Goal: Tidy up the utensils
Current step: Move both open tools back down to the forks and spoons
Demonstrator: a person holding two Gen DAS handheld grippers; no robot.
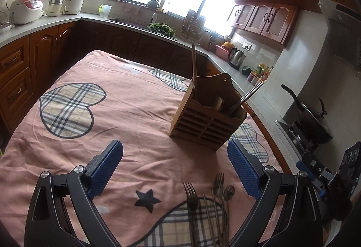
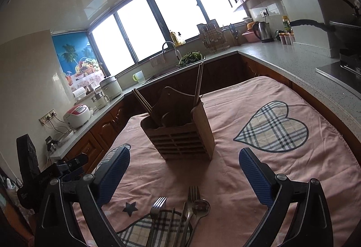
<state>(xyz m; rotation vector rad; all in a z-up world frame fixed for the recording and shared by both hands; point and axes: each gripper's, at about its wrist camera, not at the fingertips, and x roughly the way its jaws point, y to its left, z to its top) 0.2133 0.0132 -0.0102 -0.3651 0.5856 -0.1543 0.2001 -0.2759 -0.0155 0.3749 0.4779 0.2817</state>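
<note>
A slatted wooden utensil holder (image 2: 183,134) stands upright on the pink cloth, already carrying wooden chopsticks (image 2: 198,82) (some leaning left, some nearly vertical) and a metal handle (image 1: 246,97) angled out to one side. Nearer the cameras, forks (image 2: 158,204) and a spoon (image 2: 200,207) lie flat, side by side, tines and bowl toward the holder.

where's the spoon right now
The spoon lies on the pink cloth at the near edge in both wrist views, on the right end of the row of forks, in front of the wooden holder.
</note>
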